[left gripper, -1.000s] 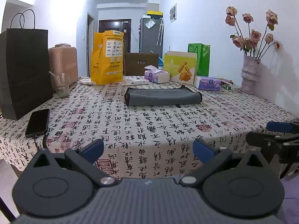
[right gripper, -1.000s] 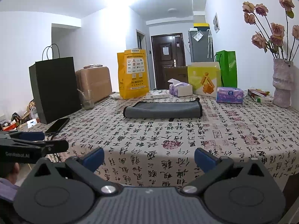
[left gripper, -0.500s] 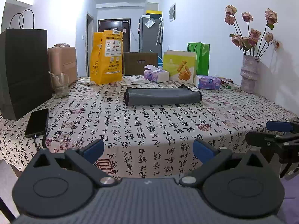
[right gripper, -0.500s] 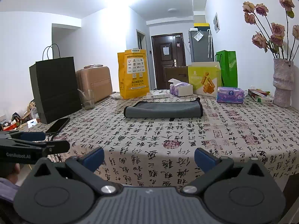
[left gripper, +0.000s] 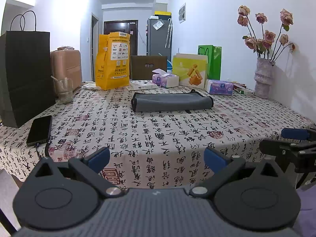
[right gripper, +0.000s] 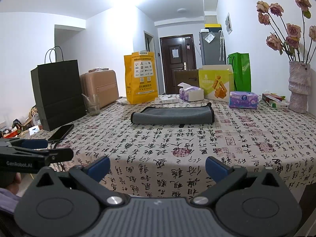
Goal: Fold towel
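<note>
A grey towel with black trim [left gripper: 172,103] lies folded into a long flat band on the patterned tablecloth, far side of the table's middle; it also shows in the right wrist view [right gripper: 173,115]. My left gripper [left gripper: 157,158] is open and empty at the table's near edge, well short of the towel. My right gripper [right gripper: 157,165] is open and empty, also at the near edge. Each gripper shows at the side of the other's view: the right one [left gripper: 284,144] and the left one [right gripper: 37,150].
A black phone [left gripper: 39,130] lies near the left edge beside a black paper bag [left gripper: 23,75]. A glass [left gripper: 64,89], yellow bag [left gripper: 112,61], tissue packs [left gripper: 219,86], boxes and a flower vase [left gripper: 263,78] line the far and right sides.
</note>
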A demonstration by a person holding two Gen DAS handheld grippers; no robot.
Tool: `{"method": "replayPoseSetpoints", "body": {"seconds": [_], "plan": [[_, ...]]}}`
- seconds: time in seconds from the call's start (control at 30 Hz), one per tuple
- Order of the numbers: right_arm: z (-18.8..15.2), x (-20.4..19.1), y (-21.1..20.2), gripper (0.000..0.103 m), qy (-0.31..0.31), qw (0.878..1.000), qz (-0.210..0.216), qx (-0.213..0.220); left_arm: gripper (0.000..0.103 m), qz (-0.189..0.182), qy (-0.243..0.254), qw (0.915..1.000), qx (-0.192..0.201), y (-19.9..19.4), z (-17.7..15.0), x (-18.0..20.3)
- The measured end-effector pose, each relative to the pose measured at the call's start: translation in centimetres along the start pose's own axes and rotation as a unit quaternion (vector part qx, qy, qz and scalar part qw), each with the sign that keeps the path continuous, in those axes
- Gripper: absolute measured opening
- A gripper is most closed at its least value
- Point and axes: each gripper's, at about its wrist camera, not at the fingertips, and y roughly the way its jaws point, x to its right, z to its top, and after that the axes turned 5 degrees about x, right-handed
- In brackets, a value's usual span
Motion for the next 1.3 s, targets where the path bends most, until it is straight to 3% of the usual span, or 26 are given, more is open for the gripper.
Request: {"method": "replayPoseSetpoints", "body": {"seconds": [1.3], "plan": [[-0.09,0.04,0.14,0.103,0.001,1.000,0.001,-0.001,0.103,0.001,0.005,1.0000,0.002,-0.16,0.08,0.03]]}}
